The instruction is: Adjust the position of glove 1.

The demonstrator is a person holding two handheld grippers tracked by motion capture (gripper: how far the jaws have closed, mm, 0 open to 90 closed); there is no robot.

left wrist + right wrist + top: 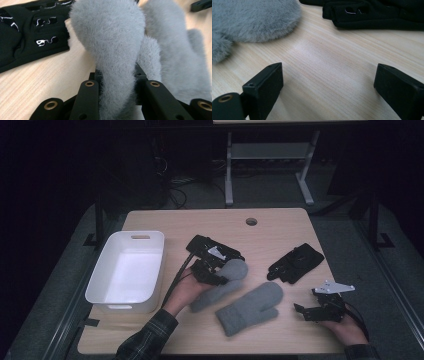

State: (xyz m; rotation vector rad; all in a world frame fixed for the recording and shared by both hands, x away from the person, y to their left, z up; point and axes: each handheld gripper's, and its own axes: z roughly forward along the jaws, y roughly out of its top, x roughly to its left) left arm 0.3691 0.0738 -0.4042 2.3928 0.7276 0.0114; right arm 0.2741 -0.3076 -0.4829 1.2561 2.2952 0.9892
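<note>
Two grey fuzzy mittens lie near the table's middle. My left gripper (220, 279) is shut on the left mitten (227, 279), pinching it near its rounded end, which rises off the table. In the left gripper view that mitten (112, 50) stands squeezed between both black jaws. The second grey mitten (252, 307) lies flat to the right, and shows beside the held one (180, 55). A pair of black gloves (296, 262) rests further right. My right gripper (306, 312) hovers open near the front right edge, nothing between its fingers (265, 87).
A white plastic bin (127, 270) stands at the table's left side. The table has a round cable hole (251, 221) at the back. Bare wood lies ahead of the right gripper, with the black gloves (372, 12) beyond.
</note>
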